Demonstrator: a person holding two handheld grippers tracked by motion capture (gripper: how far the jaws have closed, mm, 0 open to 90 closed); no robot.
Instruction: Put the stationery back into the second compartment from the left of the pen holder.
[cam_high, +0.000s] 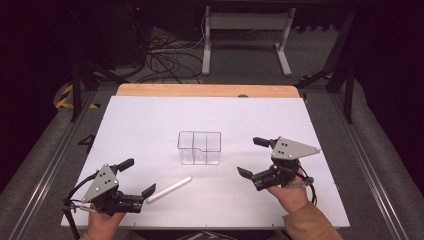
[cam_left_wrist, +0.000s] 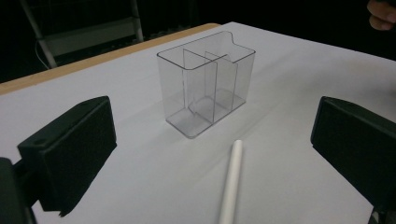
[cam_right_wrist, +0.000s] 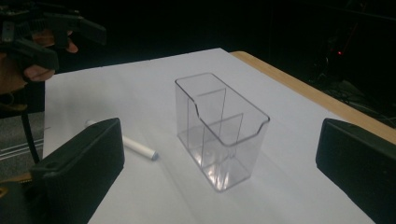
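Two tools are hovering over the white table (cam_high: 150, 115), both with jaws spread wide and nothing between them; the left tool (cam_high: 138, 178) is sitting at the near left corner, the right tool (cam_high: 253, 157) at the near right, each held in a hand coming in from the bottom edge. Between them a white stick (cam_high: 169, 189) is lying flat on the table, slanting up to the right, its near end just beside the left tool's lower jaw but apart from it; in the left gripper view the stick (cam_left_wrist: 231, 182) is running straight ahead between the open jaws. Beyond it a clear plastic box (cam_high: 199, 147) is standing upright near the middle of the table, divided into compartments, all of them looking empty. The stick is likely light, stiff and smooth, so it may roll or slip under a loose pinch; whether it is chalk or plastic is hard to tell at this distance, so brittle handling seems wise. Taking hold across its middle, jaws square to its length, is looking like the steadiest grip; the box is probably light and easily nudged.
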